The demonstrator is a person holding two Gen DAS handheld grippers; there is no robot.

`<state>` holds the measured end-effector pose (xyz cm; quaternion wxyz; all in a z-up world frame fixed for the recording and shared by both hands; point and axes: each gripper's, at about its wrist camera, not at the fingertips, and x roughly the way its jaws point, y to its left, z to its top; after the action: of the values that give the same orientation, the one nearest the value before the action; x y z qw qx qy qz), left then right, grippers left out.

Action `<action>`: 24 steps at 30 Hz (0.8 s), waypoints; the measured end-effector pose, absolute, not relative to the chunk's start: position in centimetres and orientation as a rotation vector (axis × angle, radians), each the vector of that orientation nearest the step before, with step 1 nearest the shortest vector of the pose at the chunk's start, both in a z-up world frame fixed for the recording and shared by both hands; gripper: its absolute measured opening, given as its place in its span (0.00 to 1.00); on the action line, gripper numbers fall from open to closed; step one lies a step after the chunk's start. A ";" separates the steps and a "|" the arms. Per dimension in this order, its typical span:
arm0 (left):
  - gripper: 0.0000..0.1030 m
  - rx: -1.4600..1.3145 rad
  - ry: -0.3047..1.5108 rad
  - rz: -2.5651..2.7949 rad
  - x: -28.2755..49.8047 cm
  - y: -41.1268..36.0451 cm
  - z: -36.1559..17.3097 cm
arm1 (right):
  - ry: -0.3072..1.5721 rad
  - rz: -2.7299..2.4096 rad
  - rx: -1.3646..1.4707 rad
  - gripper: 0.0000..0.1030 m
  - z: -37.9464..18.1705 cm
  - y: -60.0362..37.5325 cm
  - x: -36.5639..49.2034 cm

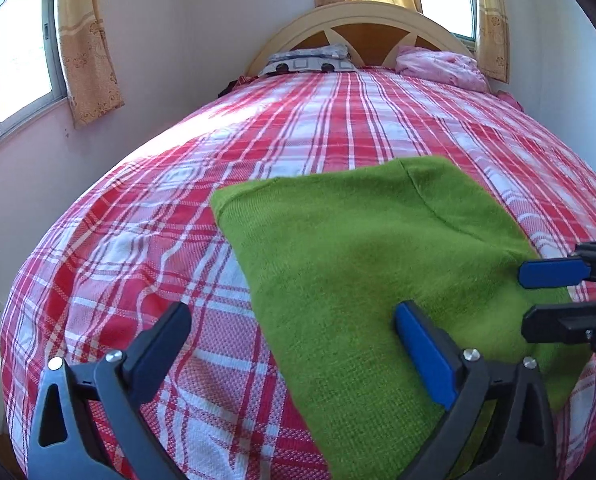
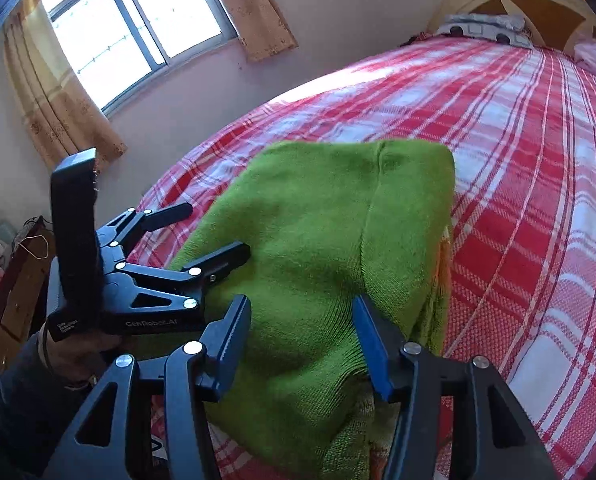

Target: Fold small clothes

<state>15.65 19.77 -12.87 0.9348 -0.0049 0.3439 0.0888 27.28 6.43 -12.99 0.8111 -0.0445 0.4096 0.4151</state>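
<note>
While both tools hang over the near end of the bed, a green knitted garment [image 1: 358, 248] lies folded into a rough rectangle on the red, pink and white plaid bedspread [image 1: 170, 208], close to the foot of the bed and slightly right of its middle in the left wrist view. A seam runs down its far right part, and in the right wrist view a bit of yellowish fabric [image 2: 444, 256] shows at its right edge.

The left tool [image 1: 294, 336] has its jaws spread as wide as they go, with nothing gripped: its left finger [image 1: 162, 340] sits over bare bedspread, and its right finger with the blue pad [image 1: 426, 352] is over the near part of the green cloth. In the right wrist view this tool [image 2: 214, 232] appears at the left of the garment, held in a person's hand [image 2: 82, 340] that comes out of a dark sleeve [image 2: 14, 404].

The right tool [image 2: 302, 344] is about half open. The near part of the garment lies between its blue-padded fingers [image 2: 372, 356], but the pads do not press on it. From the left wrist view this tool [image 1: 538, 296] enters at the right edge, over the garment's right side.

At the far end stand a cream and brown arched wooden headboard [image 1: 362, 28], a grey patterned pillow [image 1: 310, 60] and a pink bundle of bedding [image 1: 442, 66]. Yellow curtains [image 1: 86, 48] frame the bright windows [image 1: 18, 52].
</note>
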 end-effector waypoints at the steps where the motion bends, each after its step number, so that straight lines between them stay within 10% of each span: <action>1: 1.00 -0.014 0.707 0.176 15.7 19.8 -13.1 | 0.877 0.891 -0.090 0.53 -13.3 6.3 27.4; 24: 1.00 -0.073 0.503 0.156 10.3 17.9 -5.8 | 0.471 0.617 -0.112 0.67 -6.7 0.7 17.3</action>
<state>10.26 17.93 -5.79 0.9649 -0.0363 0.2486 0.0771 17.26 0.74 -6.74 0.9240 -0.0546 0.2297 0.3007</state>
